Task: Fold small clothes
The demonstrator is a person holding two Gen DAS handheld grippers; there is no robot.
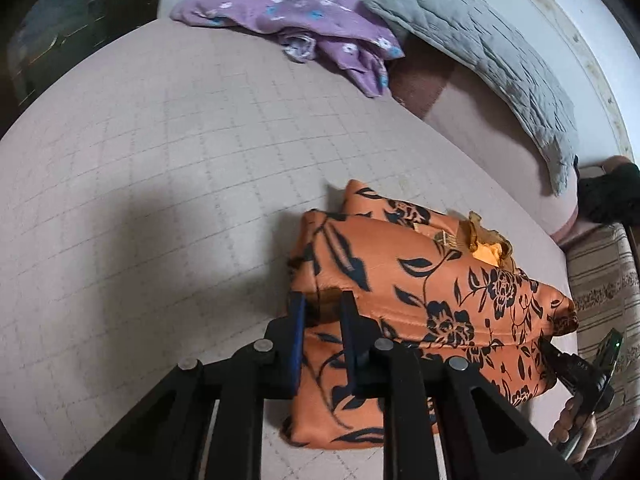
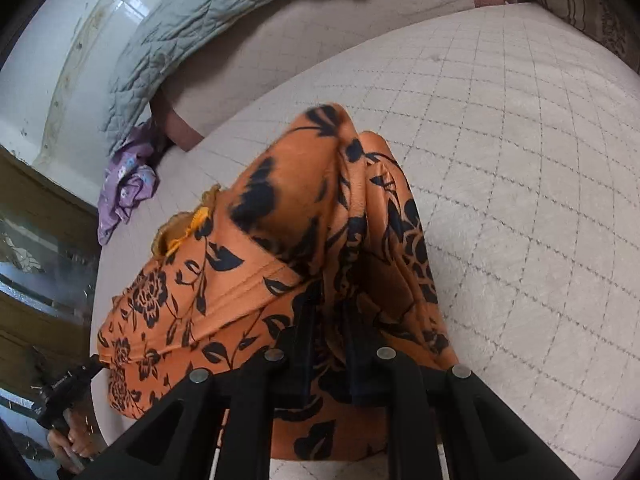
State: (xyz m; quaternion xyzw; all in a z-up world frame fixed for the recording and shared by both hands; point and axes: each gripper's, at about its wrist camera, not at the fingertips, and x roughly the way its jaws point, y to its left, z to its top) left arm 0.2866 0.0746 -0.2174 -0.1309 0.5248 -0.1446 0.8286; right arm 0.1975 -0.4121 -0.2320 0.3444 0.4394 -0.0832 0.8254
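Observation:
An orange garment with black flowers [image 1: 420, 292] lies partly folded on the quilted bed. My left gripper [image 1: 322, 304] sits at its near-left corner, its fingers a narrow gap apart with a fabric edge between them. In the right wrist view the same garment [image 2: 280, 208] is lifted in a fold. My right gripper [image 2: 330, 308] is shut on its draped edge, the fingertips buried in cloth. The right gripper also shows in the left wrist view [image 1: 576, 364] at the garment's right end.
A purple flowered garment [image 1: 296, 20] lies crumpled at the far side of the bed [image 1: 160, 152]. A grey quilted pillow [image 1: 492, 52] leans against the white wall. A striped cushion [image 1: 604, 288] sits at the right. Dark furniture [image 2: 36, 264] stands beside the bed.

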